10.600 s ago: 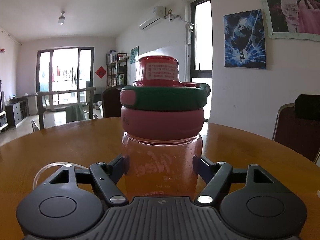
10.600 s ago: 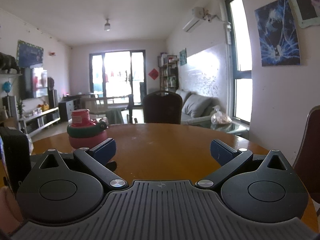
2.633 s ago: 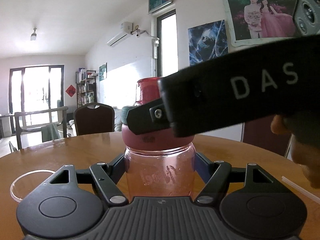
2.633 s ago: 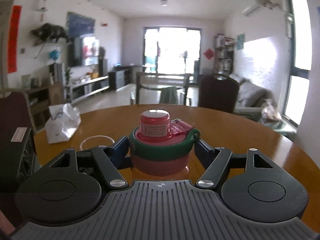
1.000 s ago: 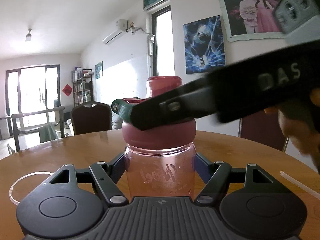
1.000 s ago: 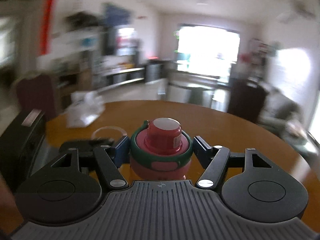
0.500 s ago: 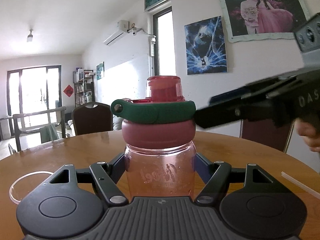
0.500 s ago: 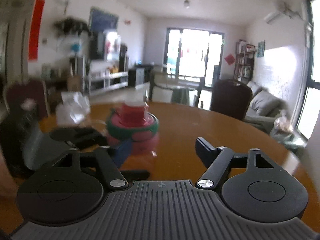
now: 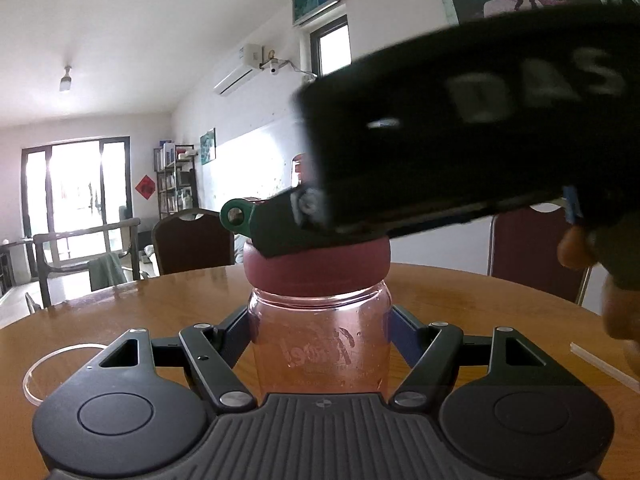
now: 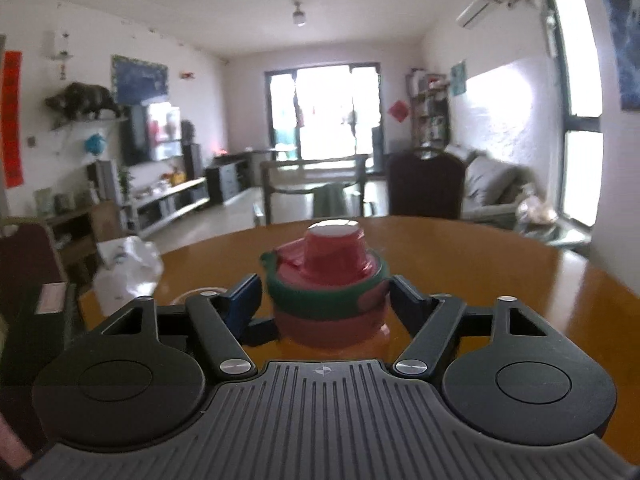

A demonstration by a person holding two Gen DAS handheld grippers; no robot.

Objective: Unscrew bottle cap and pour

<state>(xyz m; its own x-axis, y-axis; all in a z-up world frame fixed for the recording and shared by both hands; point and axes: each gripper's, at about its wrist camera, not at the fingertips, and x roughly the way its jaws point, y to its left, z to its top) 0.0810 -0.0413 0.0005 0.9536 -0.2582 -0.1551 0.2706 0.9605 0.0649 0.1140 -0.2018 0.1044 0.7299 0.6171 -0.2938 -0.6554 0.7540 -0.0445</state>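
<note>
Left gripper point(image 9: 320, 336) is clamped on the pink bottle point(image 9: 320, 344), which stands upright on the round table point(image 9: 460, 292); right gripper point(image 10: 324, 300) has its 2 fingers beside the cap point(image 10: 332, 276), apart and not yet gripping. If they close on the green ring off-centre, I think the fingers can slip, or the bottle can twist in the lower grip.

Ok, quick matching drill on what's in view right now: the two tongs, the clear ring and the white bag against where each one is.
Things:
1. left tongs
2. right tongs
3. clear ring
4. white bag

Places:
a. flat on the table, beside the bottle
b. open, one finger on each side of the cap
c. crumpled, near the table's edge
d. shut on the bottle's clear body

Pairs: 1-d, 2-b, 3-a, 4-c
</note>
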